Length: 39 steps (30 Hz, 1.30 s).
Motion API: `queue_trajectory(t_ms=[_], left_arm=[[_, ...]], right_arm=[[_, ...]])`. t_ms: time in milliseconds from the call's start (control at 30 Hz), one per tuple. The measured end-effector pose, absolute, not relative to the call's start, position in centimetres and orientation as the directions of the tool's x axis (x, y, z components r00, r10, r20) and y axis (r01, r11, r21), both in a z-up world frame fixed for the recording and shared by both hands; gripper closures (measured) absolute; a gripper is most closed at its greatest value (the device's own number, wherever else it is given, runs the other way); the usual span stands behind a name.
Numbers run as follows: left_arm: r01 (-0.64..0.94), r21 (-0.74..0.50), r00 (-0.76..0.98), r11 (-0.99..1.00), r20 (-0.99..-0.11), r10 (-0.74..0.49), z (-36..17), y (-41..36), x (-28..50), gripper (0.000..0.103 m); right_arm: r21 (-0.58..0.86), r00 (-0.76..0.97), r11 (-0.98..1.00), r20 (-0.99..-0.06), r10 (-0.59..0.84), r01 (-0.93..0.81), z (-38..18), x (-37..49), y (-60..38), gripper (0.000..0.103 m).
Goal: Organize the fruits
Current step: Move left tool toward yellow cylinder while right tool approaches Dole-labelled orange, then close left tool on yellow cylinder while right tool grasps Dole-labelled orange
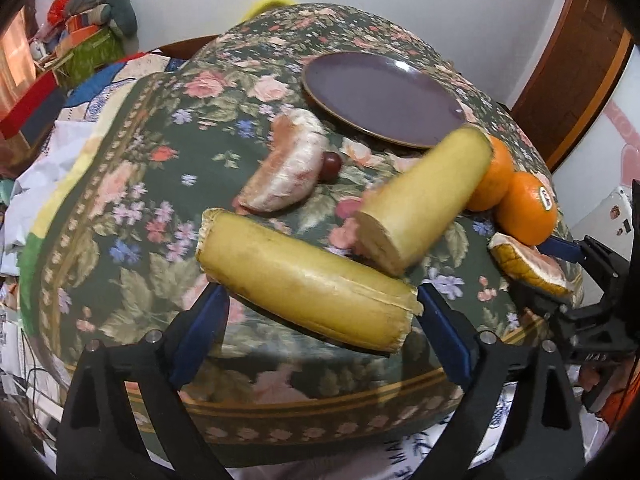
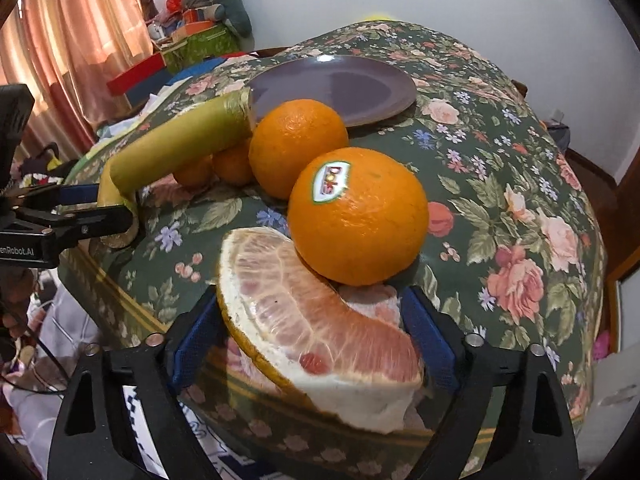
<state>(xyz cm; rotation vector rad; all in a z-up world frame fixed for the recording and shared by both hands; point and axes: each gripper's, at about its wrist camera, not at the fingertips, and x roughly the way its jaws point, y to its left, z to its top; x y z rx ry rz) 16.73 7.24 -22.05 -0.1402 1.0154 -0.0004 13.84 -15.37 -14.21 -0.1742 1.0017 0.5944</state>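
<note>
Both our grippers' fingers are spread: the left gripper [image 1: 320,300] straddles a yellow cut banana piece [image 1: 308,280], the right gripper [image 2: 312,328] straddles a pink pomelo wedge [image 2: 320,332], both near on the floral tabletop [image 2: 500,208].

- My claws' fingers [image 1: 200,332] look matt black plastic with blue textured pads.
- Tablecloth [image 2: 500,208]: woven floral cloth, matt.
- Far plate [image 1: 380,92]: smooth, glossy.
- Orange [image 2: 360,216]: dimpled, shiny sticker.

Banana pieces [image 1: 308,276], oranges [image 2: 358,216] and pomelo wedge [image 2: 320,332] beside the plate [image 1: 380,96].
</note>
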Motion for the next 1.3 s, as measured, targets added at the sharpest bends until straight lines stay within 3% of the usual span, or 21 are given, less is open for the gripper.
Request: queue_trajectory(t_ms=[233, 367, 467, 667, 767, 1100, 1200, 1300], left_arm=[[-0.151, -0.094, 0.543, 0.984, -0.839, 0.003, -21.7, 10.7, 16.3, 0.008], [-0.172, -0.117, 0.546, 0.978, -0.838, -0.004, -21.3, 11.7, 16.4, 0.008], [-0.157, -0.134, 0.57, 0.978, -0.822, -0.021, -20.5, 11.3, 16.6, 0.007], [-0.187, -0.133, 0.56, 0.973, -0.828, -0.006, -20.4, 11.0, 18.1, 0.005], [-0.239, -0.111, 0.538, 0.965, -0.842, 0.036, -21.2, 11.5, 18.8, 0.005], [-0.288, -0.19, 0.535, 0.939, -0.845, -0.006, -23.1, 12.4, 20.0, 0.003], [-0.255, -0.167, 0.543, 0.952, -0.84, -0.002, -23.1, 11.6, 20.4, 0.011], [-0.207, -0.162, 0.546, 0.965, -0.837, -0.024, -22.9, 10.6, 20.5, 0.026]], right_arm=[[0.151, 0.401, 0.84, -0.825, 0.398, -0.522, -14.2, 14.6, -15.0, 0.026], [0.162, 0.399, 0.839, -0.822, 0.405, -0.519, -14.2, 14.9, -15.2, 0.033], [0.173, 0.394, 0.835, -0.819, 0.417, -0.523, -14.1, 14.7, -15.2, 0.044], [0.193, 0.387, 0.827, -0.812, 0.437, -0.528, -13.8, 14.5, -15.6, 0.053], [0.2, 0.387, 0.826, -0.809, 0.443, -0.527, -13.7, 14.6, -15.8, 0.054], [0.246, 0.377, 0.818, -0.793, 0.478, -0.52, -13.2, 14.4, -16.6, 0.057], [0.246, 0.391, 0.816, -0.782, 0.486, -0.524, -12.5, 14.2, -16.7, 0.066], [0.252, 0.396, 0.809, -0.77, 0.499, -0.531, -11.7, 14.1, -16.8, 0.073]])
